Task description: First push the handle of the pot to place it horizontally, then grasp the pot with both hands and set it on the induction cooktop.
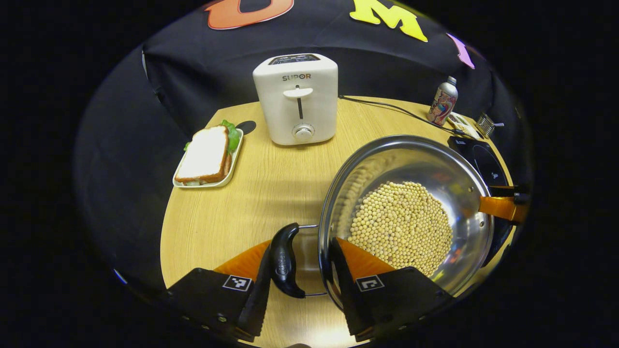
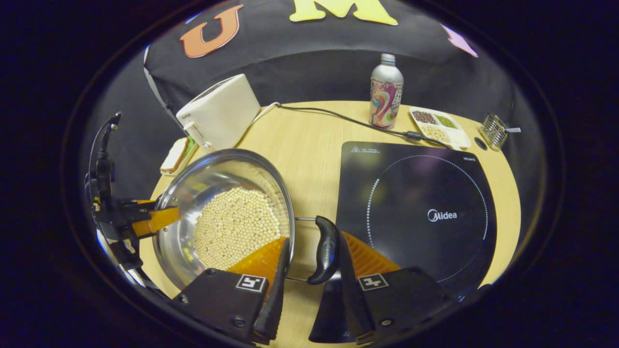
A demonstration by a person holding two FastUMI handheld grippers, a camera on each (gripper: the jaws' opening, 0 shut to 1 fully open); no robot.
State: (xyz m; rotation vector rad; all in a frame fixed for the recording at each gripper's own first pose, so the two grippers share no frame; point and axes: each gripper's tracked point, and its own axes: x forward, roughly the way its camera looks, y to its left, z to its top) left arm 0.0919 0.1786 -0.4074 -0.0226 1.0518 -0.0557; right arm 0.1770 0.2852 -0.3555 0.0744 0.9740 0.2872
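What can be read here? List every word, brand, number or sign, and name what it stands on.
"SUPOR": on the front of the white toaster.
"Midea": on the black top of the induction cooktop.
Small print along the cooktop's far edge: too small to read.
Print on the bottle: too blurred to read.
Mark on the pot's black handle: too blurred to read.

Each gripper carries two broad, matte dark finger blocks, wedge-shaped and tapering forward. On the left gripper (image 1: 300, 280), a small square black-and-white marker sits on top of each block, with screw heads near the rear edge. The right gripper (image 2: 309, 280) carries the same markers and screws, and thin cables rise behind it.
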